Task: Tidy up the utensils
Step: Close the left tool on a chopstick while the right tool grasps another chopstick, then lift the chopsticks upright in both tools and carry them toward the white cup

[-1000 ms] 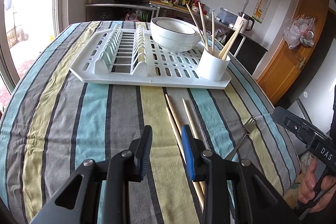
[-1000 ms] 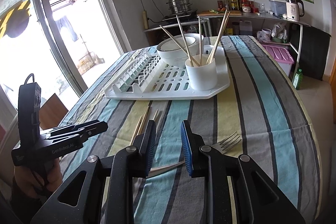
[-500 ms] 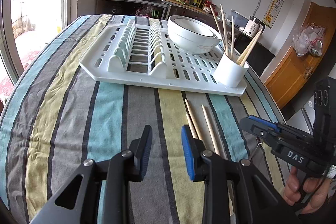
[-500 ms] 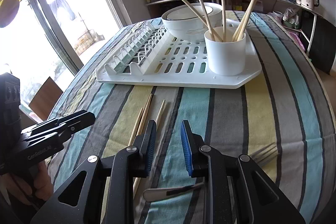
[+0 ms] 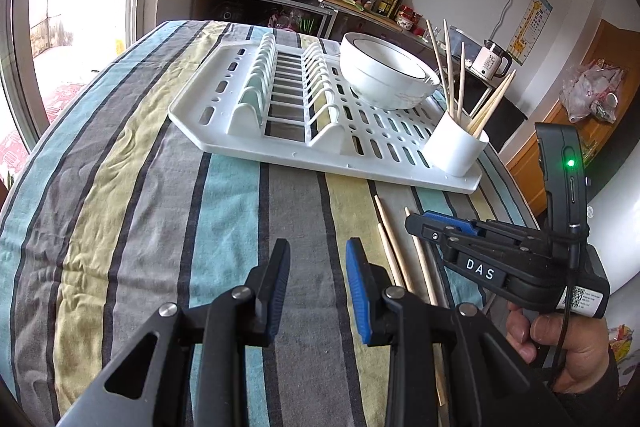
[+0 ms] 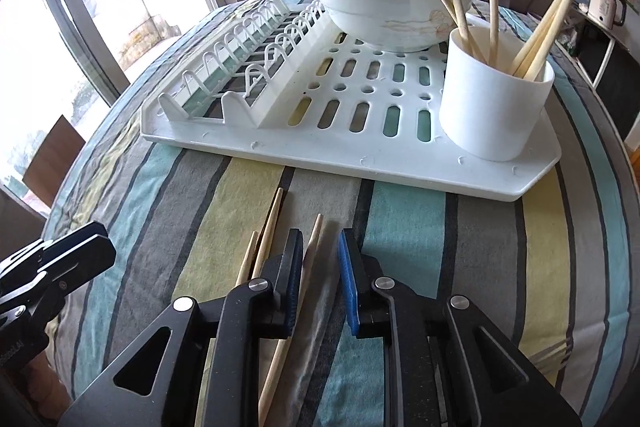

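Three loose chopsticks (image 6: 268, 239) lie on the striped cloth (image 6: 404, 223), just at 6 o'clock of the white rack (image 6: 360, 163), tips pointing toward it. The right gripper (image 6: 319, 251) hangs low over them, jaws parted, the rightmost stick running up between its pads, probably lined up so a squeeze takes that one alone; whether the pads touch it I cannot tell. At 1 o'clock the cup (image 6: 494, 115) stands on the rack's near corner, already holding chopsticks, so it is the likely home for these. The bowl (image 6: 392, 11) sits behind it. The left gripper (image 5: 318, 267) waits at 9 o'clock, jaws open and empty, out of the way.
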`<state>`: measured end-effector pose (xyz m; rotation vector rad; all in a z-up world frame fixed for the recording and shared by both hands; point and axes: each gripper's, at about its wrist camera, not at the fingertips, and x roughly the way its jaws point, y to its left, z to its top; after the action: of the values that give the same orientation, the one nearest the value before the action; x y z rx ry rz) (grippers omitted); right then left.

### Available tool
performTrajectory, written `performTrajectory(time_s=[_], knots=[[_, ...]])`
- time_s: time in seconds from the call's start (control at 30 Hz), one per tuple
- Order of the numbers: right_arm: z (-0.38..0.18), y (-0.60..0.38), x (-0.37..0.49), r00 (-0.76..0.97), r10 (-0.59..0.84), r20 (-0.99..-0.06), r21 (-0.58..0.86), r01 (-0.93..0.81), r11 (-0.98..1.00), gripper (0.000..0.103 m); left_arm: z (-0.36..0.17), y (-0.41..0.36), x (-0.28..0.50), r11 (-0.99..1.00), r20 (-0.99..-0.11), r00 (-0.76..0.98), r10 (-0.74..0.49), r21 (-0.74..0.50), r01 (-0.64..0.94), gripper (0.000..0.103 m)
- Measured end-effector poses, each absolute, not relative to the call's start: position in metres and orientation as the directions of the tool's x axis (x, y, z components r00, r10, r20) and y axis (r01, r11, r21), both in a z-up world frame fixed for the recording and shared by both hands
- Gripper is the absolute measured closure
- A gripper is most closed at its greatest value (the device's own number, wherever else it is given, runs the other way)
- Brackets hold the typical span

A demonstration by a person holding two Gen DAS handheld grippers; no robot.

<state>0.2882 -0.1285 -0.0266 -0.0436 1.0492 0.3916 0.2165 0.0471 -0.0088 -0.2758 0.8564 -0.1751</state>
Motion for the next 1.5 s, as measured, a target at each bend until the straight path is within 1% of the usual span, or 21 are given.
performTrajectory(time_s=[0.03, 0.1, 0.2, 0.43, 0.63, 0.73, 0.9, 0.97, 1.03, 1.1, 1.2, 1.37, 1.5], knots=[[-0.026, -0.126, 0.287, 0.444, 0.27, -0.854, 0.115, -0.344, 0.932, 0.092, -0.009, 0.046, 0.218, 0.95, -0.721, 0.641, -0.264, -0.309, 0.043, 0.073], [-0.026, -0.128, 0.285, 0.446, 0.263, -0.855, 0.104, -0.348, 0.932, 0.096, -0.01, 0.042, 0.219, 0.949, -0.724, 0.635, -0.271, -0.311, 0.051, 0.073], [-0.026, -0.139, 0.281, 0.451, 0.253, -0.856, 0.099, -0.338, 0.936, 0.096, -0.01, 0.033, 0.223, 0.95, -0.729, 0.624, -0.281, -0.305, 0.071, 0.073], [-0.026, -0.177, 0.281, 0.458, 0.269, -0.847, 0.14, -0.296, 0.945, 0.099, -0.013, -0.001, 0.25, 0.953, -0.759, 0.578, -0.301, -0.267, 0.146, 0.073], [-0.026, -0.195, 0.28, 0.464, 0.274, -0.843, 0.156, -0.277, 0.948, 0.099, -0.025, -0.028, 0.284, 0.96, -0.807, 0.521, -0.277, -0.217, 0.174, 0.073], [-0.025, -0.198, 0.283, 0.463, 0.279, -0.841, 0.163, -0.276, 0.947, 0.099, -0.034, -0.038, 0.295, 0.968, -0.84, 0.484, -0.244, -0.183, 0.171, 0.073], [-0.026, -0.2, 0.286, 0.464, 0.285, -0.839, 0.174, -0.267, 0.948, 0.099, -0.034, -0.056, 0.302, 0.974, -0.863, 0.474, -0.174, -0.08, 0.212, 0.073], [-0.027, -0.201, 0.287, 0.463, 0.288, -0.838, 0.179, -0.264, 0.948, 0.099, -0.033, -0.064, 0.305, 0.972, -0.871, 0.471, -0.141, -0.032, 0.232, 0.076], [-0.027, -0.202, 0.289, 0.46, 0.293, -0.838, 0.188, -0.26, 0.947, 0.099, -0.032, -0.067, 0.309, 0.97, -0.878, 0.454, -0.152, -0.043, 0.241, 0.089], [-0.027, -0.204, 0.291, 0.459, 0.296, -0.838, 0.196, -0.254, 0.947, 0.099, -0.031, -0.07, 0.311, 0.97, -0.882, 0.449, -0.143, -0.034, 0.242, 0.096], [-0.027, -0.206, 0.291, 0.462, 0.296, -0.836, 0.197, -0.251, 0.948, 0.099, -0.03, -0.073, 0.313, 0.967, -0.883, 0.448, -0.139, -0.024, 0.252, 0.097], [-0.022, -0.208, 0.289, 0.471, 0.303, -0.829, 0.205, -0.248, 0.947, 0.099, -0.026, -0.067, 0.313, 0.966, -0.878, 0.444, -0.178, -0.071, 0.247, 0.098], [-0.014, -0.213, 0.288, 0.49, 0.311, -0.815, 0.214, -0.245, 0.946, 0.099, -0.008, -0.063, 0.306, 0.963, -0.851, 0.48, -0.214, -0.1, 0.252, 0.098]])
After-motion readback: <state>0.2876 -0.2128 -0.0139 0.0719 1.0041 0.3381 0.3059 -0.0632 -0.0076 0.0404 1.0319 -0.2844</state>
